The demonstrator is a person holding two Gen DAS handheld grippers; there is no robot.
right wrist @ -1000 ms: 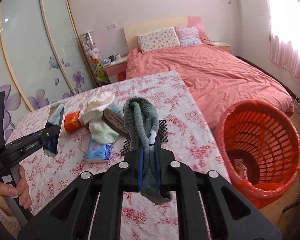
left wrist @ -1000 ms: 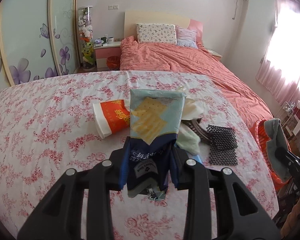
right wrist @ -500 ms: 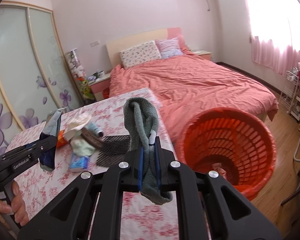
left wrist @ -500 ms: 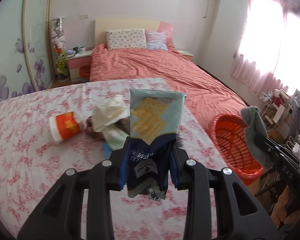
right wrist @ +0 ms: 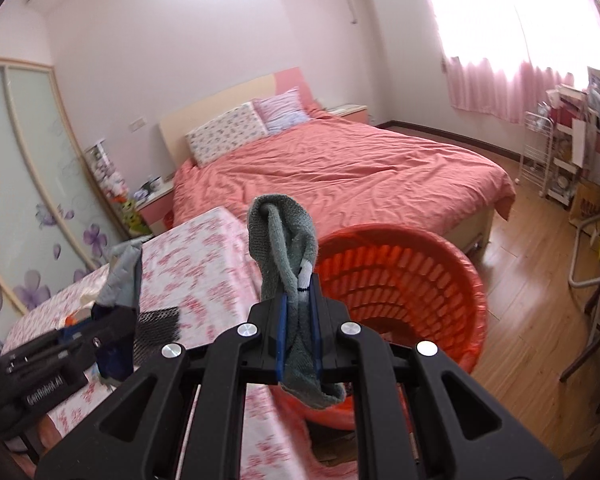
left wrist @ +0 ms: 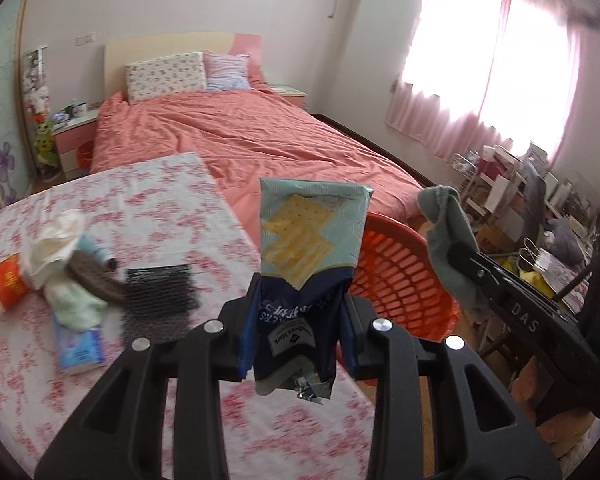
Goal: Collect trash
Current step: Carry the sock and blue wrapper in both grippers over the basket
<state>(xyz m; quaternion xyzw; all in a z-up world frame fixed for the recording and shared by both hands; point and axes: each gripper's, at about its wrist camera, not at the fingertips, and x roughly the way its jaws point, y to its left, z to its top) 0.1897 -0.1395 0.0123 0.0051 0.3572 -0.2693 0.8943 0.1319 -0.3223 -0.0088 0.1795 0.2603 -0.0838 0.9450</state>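
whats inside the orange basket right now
In the right wrist view the orange basket shows its slotted wall and a pale scrap low inside. The grey sock and right gripper cover the rest of its bottom.

"DAS" on the right tongs point(left wrist: 466, 258); "GenRobot.AI" (blurred) on the left tongs point(right wrist: 112, 332).

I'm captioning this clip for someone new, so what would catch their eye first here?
The cracker wrapper stands upright, clamped in the left gripper, and the grey sock is pinched in the right gripper. Just beyond both sits the orange basket, on the floor beside the flowered table, with the pink bed behind.
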